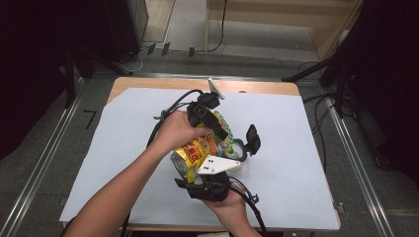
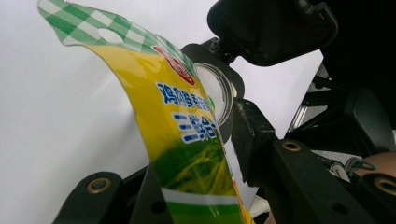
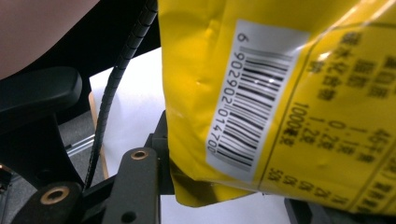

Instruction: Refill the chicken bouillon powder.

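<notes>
Yellow foil, printed with green checks at its top, is what both tools are working on: the pouch point(image 1: 200, 150) is held up off the pale sheet on the desk point(image 1: 296, 163), between the two hands. The left tool point(image 1: 210, 118) is clamped on its upper seal, the right tool point(image 1: 210, 185) on its lower body. Both grips are best kept firm and the pouch steadied, so that the slick film is not let slip.

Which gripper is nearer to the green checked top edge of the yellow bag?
Left. The left gripper grips the yellow bag close to its green checked top edge; the right gripper holds the opposite, barcode end.
</notes>
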Available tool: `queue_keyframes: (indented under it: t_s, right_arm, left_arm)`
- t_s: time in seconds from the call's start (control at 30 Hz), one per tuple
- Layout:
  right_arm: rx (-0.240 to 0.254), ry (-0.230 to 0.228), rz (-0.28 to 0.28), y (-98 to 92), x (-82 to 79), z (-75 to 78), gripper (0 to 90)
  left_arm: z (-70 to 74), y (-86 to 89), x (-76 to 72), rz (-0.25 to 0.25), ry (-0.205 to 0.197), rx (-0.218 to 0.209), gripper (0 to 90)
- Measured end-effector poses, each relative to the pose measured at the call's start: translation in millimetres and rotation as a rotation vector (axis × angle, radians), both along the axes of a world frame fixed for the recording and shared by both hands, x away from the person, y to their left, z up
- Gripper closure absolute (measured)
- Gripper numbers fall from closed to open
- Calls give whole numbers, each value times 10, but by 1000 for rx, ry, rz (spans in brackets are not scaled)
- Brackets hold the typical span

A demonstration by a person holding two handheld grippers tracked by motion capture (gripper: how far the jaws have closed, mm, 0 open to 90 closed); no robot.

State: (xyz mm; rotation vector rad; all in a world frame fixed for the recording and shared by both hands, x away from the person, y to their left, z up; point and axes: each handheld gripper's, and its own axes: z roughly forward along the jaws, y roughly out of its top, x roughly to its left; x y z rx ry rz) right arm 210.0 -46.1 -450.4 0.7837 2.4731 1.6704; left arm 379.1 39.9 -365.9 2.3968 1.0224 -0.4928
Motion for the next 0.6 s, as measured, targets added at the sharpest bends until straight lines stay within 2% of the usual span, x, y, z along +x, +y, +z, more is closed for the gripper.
queue_keyframes:
  t_s: [0.1, 0.33, 0.6]
  right_arm:
    - [1, 4, -3, -4, -3, 6, 595]
    - [-18, -28, -8, -3, 4, 3, 576]
    - [-19, -19, -8, 4, 14, 5, 602]
  left_arm:
    - [-4, -10, 31, 1, 0, 18, 758]
    - [-2, -21, 55, 14, 1, 26, 759]
    - [6, -30, 47, 9, 1, 24, 762]
